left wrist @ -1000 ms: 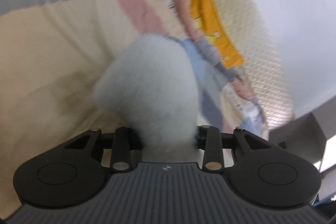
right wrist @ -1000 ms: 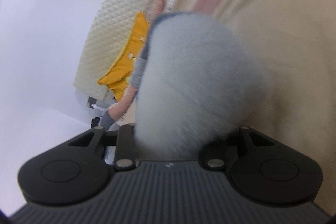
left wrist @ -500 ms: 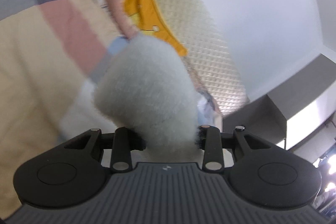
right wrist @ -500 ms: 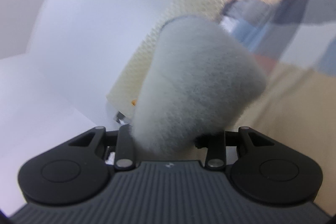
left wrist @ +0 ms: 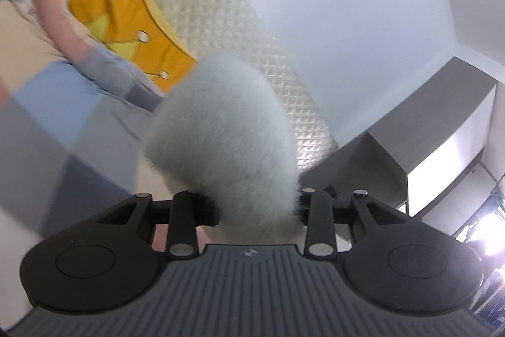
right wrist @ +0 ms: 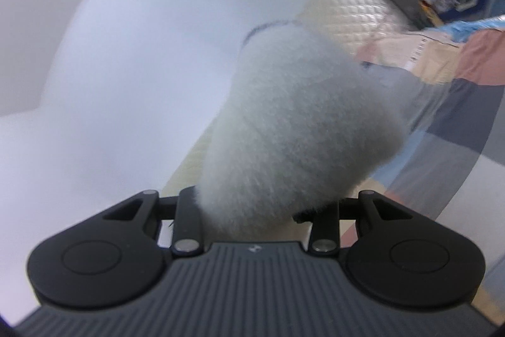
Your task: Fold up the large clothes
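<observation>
Each tool is clamping a bunched fold of the pale fluffy garment [left wrist: 221, 135] — the left tool [left wrist: 252, 207] and the right tool [right wrist: 252, 207] are holding it raised above the patchwork bed [left wrist: 56, 128], facing the quilted headboard [left wrist: 221, 11].

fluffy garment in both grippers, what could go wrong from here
1. The left gripper and right gripper each clamp only a thick, bunched wad of the pale fluffy garment; the pile may slide out of a grip.
2. That wad fills the middle of both wrist views, so the rest of the garment and where it hangs are hidden; a fold could land crooked.
3. The yellow cushion on the patchwork bedspread could catch trailing fabric.
</observation>
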### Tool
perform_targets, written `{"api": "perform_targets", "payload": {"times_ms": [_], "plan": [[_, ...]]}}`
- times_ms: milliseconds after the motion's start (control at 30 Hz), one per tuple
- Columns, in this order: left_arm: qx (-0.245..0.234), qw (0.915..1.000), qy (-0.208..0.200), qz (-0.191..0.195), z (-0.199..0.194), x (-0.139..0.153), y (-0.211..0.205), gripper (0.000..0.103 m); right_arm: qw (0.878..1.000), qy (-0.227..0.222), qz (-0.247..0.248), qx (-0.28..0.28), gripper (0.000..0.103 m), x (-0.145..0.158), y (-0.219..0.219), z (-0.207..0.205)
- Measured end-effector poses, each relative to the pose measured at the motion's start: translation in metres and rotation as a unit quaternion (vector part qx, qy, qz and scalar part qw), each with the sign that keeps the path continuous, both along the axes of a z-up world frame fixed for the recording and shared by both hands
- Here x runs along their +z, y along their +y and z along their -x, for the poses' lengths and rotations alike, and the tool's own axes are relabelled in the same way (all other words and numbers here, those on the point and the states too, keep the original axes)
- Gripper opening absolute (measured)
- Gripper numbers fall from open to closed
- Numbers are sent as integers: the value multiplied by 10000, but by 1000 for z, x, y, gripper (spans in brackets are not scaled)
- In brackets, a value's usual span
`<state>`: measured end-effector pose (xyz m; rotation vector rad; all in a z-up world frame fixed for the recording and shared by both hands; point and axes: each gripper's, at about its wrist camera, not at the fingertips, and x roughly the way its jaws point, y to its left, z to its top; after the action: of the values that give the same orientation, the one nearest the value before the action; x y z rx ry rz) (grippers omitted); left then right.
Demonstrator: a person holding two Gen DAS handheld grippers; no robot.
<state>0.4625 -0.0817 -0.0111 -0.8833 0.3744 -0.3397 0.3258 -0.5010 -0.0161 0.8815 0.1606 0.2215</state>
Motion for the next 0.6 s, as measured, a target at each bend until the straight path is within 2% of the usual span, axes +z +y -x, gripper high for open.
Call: {"api": "perform_targets", "payload": {"times_ms": [133, 233, 333, 433, 500, 600], "plan": [[-135, 9991, 389, -99, -54, -32, -43, 39, 9994, 196, 174, -234, 41, -20, -31, -36], [-121, 9986, 441, -268, -79, -65, -66, 39, 9979, 489, 340, -255, 41, -50, -49, -61], [-197, 9971, 669, -317, -96, -109, -81, 39, 9959, 777, 367, -268, 41, -86, -65, -86], [-279, 9916, 1058, -683, -107, -150, -92, 39, 9942, 1008, 288, -249, 41, -127, -76, -95], [-280, 9891, 1240, -747, -105, -173, -93, 39, 9907, 1293, 377, -209, 41, -150, -78, -96], [-311, 9917, 983, -765, -94, -187, -95, 39, 9876, 1536, 238, -222, 41, -176, -84, -91]]}}
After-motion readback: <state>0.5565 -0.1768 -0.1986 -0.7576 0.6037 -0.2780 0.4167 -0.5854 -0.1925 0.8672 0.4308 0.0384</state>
